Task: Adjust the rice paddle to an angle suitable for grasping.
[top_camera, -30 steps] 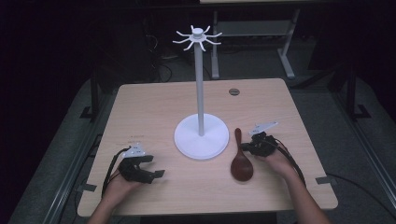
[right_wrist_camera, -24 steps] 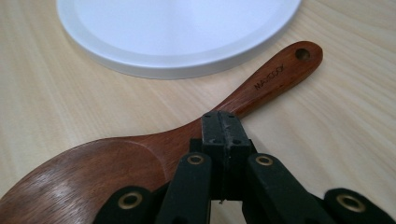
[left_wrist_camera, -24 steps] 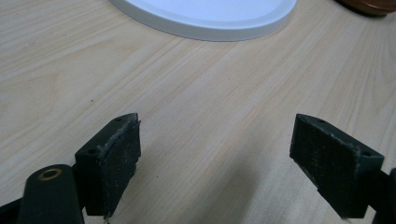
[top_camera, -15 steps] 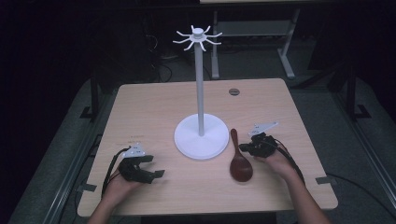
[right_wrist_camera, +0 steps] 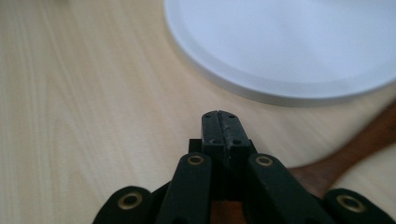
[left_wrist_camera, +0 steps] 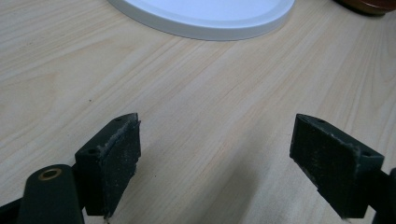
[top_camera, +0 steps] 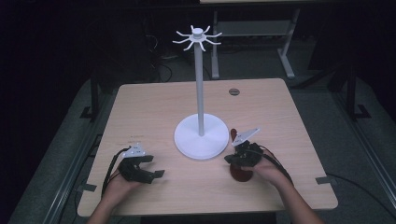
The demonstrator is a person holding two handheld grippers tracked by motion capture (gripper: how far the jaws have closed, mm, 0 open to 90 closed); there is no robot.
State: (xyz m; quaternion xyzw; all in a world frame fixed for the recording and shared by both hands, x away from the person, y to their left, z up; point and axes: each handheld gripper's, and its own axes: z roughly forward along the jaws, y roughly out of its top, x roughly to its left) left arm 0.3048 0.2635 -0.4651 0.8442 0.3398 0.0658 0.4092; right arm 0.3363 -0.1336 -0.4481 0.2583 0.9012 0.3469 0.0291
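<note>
At about five o'clock from the white stand's base (top_camera: 201, 136), the right tool (top_camera: 235, 158) hangs over a dark wooden spoon (top_camera: 241, 174) lying flat on the desk (top_camera: 149, 107), handle pointing toward twelve o'clock. In the right gripper view its jaws are pressed together with nothing between them, and the spoon's handle (right_wrist_camera: 355, 147) runs beneath and off to three o'clock. The left tool (top_camera: 150, 173) rests near seven o'clock of the base, jaws spread wide over bare wood and holding nothing.

The likeliest trouble is judged to be a missed pickup: clenched jaws lowered on the spoon would only push or spin it, perhaps against the stand's base just beside it. A grip far from the spoon's balance point could let the bowl droop or slip. The stand is tall on a narrow pole, so a knock from the hand could rock it.

Against the earlier frames, the right hand has slid toward nine o'clock, from beside the spoon to over it, now covering much of the handle. The spoon, stand and left tool look unchanged.
</note>
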